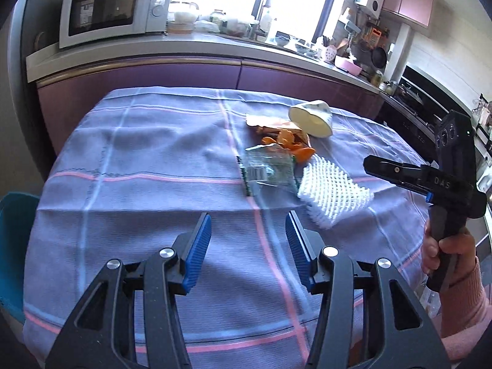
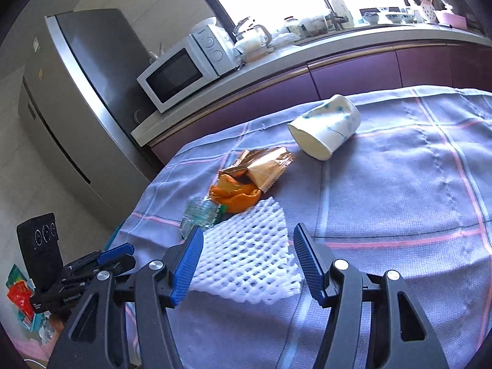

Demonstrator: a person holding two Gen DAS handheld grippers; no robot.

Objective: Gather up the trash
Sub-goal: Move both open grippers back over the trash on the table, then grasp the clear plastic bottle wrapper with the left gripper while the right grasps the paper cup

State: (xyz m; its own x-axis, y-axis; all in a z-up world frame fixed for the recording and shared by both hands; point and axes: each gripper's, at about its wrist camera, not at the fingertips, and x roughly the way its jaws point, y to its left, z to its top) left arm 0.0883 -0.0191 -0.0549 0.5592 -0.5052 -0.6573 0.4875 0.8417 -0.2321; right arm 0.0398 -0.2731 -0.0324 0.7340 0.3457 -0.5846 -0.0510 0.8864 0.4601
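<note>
The trash lies in a loose cluster toward the far right part of the bench [image 1: 153,160], which is covered by a checked cloth: a white foam net [image 2: 246,258] nearest, then a clear plastic wrapper [image 1: 267,169], orange peel [image 2: 236,196], a gold snack wrapper [image 2: 264,163], and a paper cup [image 2: 326,129] tipped on its side closest to the far edge.

The right claw [image 2: 249,261] is spread wide and straddles the foam net, its blue pads on either side of the near end, not yet pinching. The main risk, as I judge it, is that the net is soft and springy: a shallow bite could catch only a few strands and let it slip, while pushing down too far could pinch the cloth beneath and drag the other pieces along. The clear wrapper sits just beside the left pad and could be swept aside or caught up too.

The left claw [image 1: 249,246] is also spread and holds nothing, hovering over bare cloth nearer the front edge, pointing toward the pile. In the left wrist view the person's right hand [image 1: 446,255] grips its handle from below, tool angled in from the right edge of the bench.
</note>
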